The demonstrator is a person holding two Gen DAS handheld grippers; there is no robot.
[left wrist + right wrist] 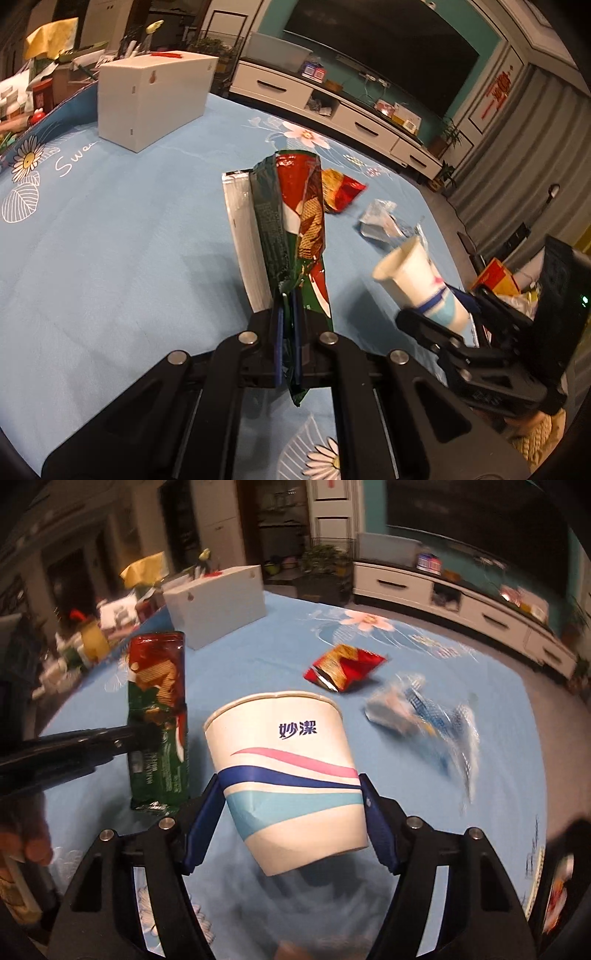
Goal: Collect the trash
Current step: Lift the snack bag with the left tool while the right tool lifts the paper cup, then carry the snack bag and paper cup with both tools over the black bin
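My left gripper (290, 299) is shut on the lower end of a green-and-red wafer wrapper (295, 210), which stands upright above the blue flowered tablecloth (110, 240). A silvery flap shows along its left side. My right gripper (291, 781) is shut on a white paper cup (288, 775) with pink and blue stripes, tilted with its mouth pointing away, both blue pads pressed to its sides. The cup (424, 280) sits to the right of the wrapper in the left wrist view. The wrapper (159, 716) and left gripper (147, 738) are at the left of the right wrist view.
A crumpled red snack bag (343, 668) and a clear blue-printed plastic wrapper (417, 712) lie on the cloth further away. A white box (151, 99) stands at the table's far left. Clutter lines the left edge. A hand (33, 842) shows at lower left.
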